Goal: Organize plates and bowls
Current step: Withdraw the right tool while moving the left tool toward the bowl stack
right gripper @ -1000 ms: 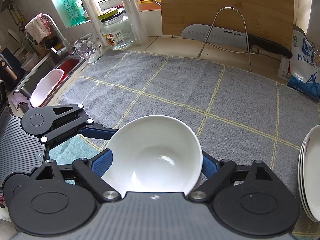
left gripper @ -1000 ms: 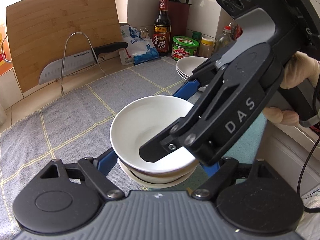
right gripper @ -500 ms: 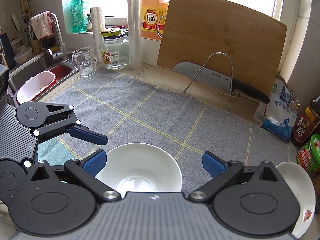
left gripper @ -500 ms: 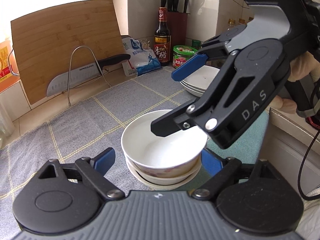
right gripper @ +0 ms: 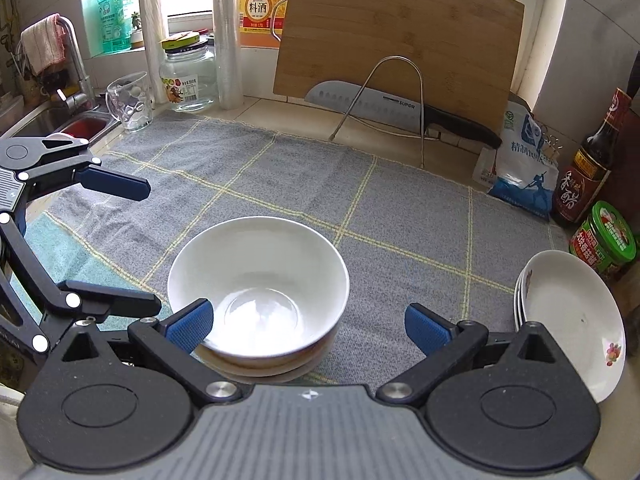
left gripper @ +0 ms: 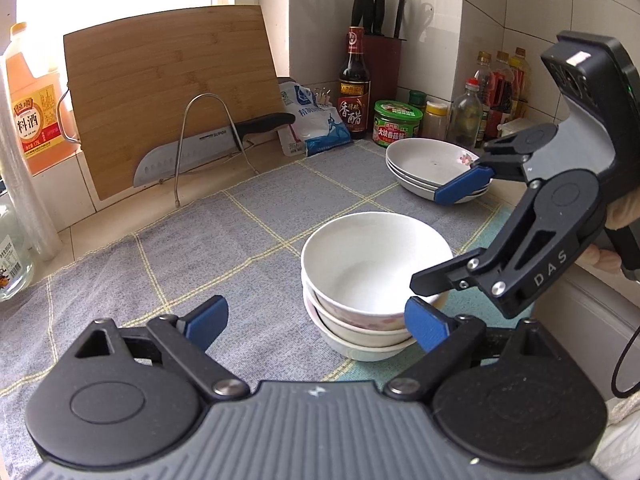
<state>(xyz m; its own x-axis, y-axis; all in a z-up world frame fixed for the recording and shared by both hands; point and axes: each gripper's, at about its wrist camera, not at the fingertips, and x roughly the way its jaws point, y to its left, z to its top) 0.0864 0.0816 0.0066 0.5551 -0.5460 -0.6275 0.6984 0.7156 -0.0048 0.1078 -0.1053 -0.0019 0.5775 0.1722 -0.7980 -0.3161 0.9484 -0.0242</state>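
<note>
Three white bowls stand nested in a stack on the grey checked towel. My left gripper is low and near the stack, its jaws opening wide; the stack sits toward the right pad, the left pad stands well clear. My right gripper is open too, and the stack's rim is near its left pad. Neither gripper holds anything. A stack of shallow white plates rests at the towel's right end.
A bamboo cutting board, a knife and a wire rack stand at the back. Sauce bottles and a green-lidded jar crowd the back right corner. A glass mug and the sink lie left.
The right gripper let go of the top bowl, which now rests on the stack. Both grippers drew back from the bowls with their jaws wider, and the right one tilted up.
</note>
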